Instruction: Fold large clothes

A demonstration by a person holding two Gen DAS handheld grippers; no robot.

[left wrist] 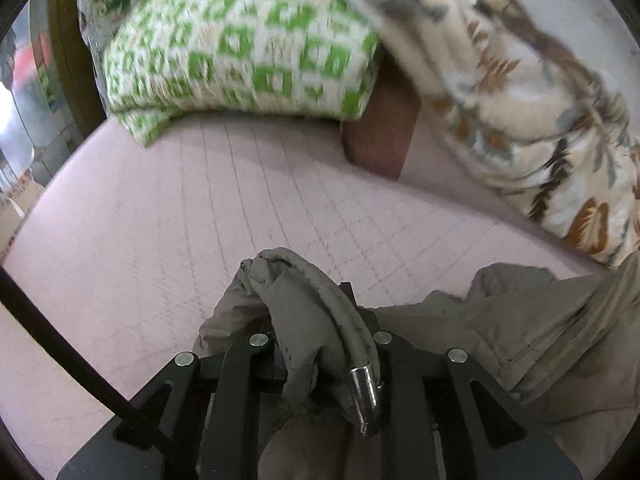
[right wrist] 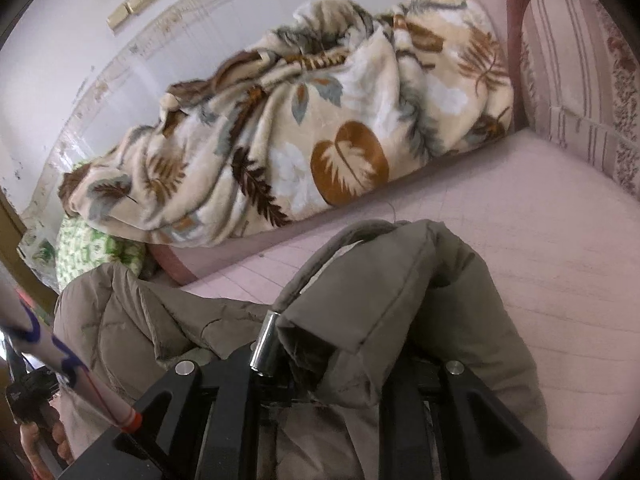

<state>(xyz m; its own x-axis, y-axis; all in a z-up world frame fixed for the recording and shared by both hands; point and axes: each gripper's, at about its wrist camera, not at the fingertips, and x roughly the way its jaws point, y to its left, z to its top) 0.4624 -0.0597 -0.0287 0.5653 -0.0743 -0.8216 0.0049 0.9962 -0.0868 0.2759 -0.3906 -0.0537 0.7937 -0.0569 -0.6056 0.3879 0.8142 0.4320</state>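
Observation:
A grey-brown padded jacket (left wrist: 532,320) lies on the pink quilted mattress (left wrist: 200,216). My left gripper (left wrist: 316,320) is shut on a bunched edge of the jacket, with a drawcord and its metal tip (left wrist: 363,392) draped over the jaws. My right gripper (right wrist: 332,344) is shut on another edge of the jacket (right wrist: 392,292), which hangs over and hides the fingers; a metal cord tip (right wrist: 264,346) dangles beside it. The rest of the jacket (right wrist: 120,312) spreads to the left in the right wrist view.
A leaf-print blanket (right wrist: 300,132) lies heaped along the wall, also in the left wrist view (left wrist: 532,92). A green-and-white folded quilt (left wrist: 240,44) sits at the far end on a brown block (left wrist: 380,136). A striped headboard (right wrist: 576,80) stands at right.

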